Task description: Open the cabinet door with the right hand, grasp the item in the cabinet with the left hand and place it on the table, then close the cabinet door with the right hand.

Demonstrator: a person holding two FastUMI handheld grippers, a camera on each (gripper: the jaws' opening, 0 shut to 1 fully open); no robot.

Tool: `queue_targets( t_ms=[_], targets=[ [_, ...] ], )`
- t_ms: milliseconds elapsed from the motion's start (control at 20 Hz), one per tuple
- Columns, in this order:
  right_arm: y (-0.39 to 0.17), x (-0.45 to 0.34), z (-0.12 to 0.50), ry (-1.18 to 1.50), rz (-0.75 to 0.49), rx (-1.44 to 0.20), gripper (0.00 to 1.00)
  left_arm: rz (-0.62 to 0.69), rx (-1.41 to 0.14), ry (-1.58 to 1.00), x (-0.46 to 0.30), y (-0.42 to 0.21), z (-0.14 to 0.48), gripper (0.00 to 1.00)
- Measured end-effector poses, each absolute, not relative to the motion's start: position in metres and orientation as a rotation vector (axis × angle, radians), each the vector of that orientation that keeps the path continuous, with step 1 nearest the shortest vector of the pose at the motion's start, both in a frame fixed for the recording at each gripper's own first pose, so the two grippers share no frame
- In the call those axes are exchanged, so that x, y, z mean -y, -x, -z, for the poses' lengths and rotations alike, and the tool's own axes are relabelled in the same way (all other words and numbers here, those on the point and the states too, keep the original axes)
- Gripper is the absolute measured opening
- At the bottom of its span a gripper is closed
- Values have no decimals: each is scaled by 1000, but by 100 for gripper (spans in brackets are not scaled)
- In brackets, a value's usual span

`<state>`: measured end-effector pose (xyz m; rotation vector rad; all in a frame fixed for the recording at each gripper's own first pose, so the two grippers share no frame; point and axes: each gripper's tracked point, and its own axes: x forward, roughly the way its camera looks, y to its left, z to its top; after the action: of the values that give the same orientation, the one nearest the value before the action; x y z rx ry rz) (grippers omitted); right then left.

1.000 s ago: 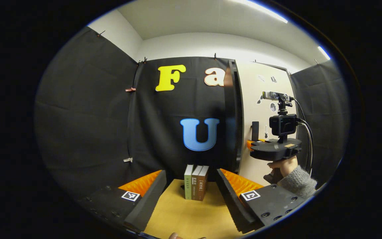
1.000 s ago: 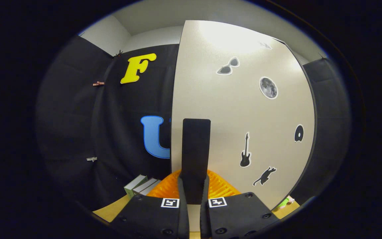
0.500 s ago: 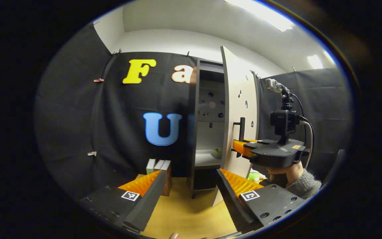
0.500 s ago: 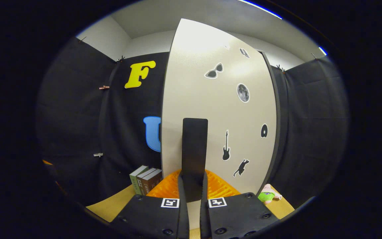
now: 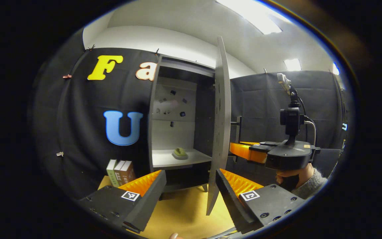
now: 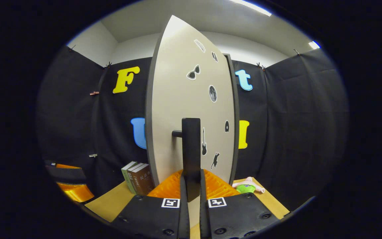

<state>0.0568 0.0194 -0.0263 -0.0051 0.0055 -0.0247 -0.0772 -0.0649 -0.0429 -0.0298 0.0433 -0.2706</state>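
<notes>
1. At the cabinet (image 5: 181, 116), the door (image 6: 191, 109) now stands swung wide, nearly edge-on in the left gripper view; a second ago it covered the opening and half a second ago it was only partly open.
2. The right gripper (image 6: 191, 186) is pressed together on the door's handle (image 6: 191, 149), both fingers pinching the bar. In the left gripper view it sits beyond the door edge, held by a hand (image 5: 293, 174).
3. The left gripper (image 5: 191, 186) is spread wide and empty, hovering over the table (image 5: 184, 212) in front of the cabinet.
4. The item (image 5: 179, 152), a small greenish object, lies on the cabinet's lower shelf (image 5: 177, 161), now fully exposed; its detail is too small to tell.
5. Books (image 5: 120, 171) stand on the table left of the cabinet; a green and pink toy (image 6: 248, 186) lies to its right.
6. Judgement: the opening step is essentially done; the left gripper has a clear path to the shelf, and the reach for the item is next.
</notes>
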Motion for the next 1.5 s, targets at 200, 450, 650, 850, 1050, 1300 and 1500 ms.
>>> queue_targets(
  t_ms=[200,450,650,850,1050,1300,1500],
  targets=[
    [-48,11,25,23,92,-1,15,335,-56,39,106,54,47,94],
    [-40,58,26,-15,92,-18,14,371,-40,18,151,18,41,94],
    [-38,87,26,17,79,-19,14,363,-36,18,178,-12,42,94],
    [-38,107,26,54,36,-5,9,288,-17,4,179,-50,41,94],
    [-36,126,26,-14,-32,8,10,175,-8,-63,170,-87,46,94],
    [-38,133,26,-21,-100,9,10,138,-21,-63,176,-121,49,94],
    [-21,140,34,-48,-162,-3,10,123,-16,-89,172,-150,41,92]
  ],
)
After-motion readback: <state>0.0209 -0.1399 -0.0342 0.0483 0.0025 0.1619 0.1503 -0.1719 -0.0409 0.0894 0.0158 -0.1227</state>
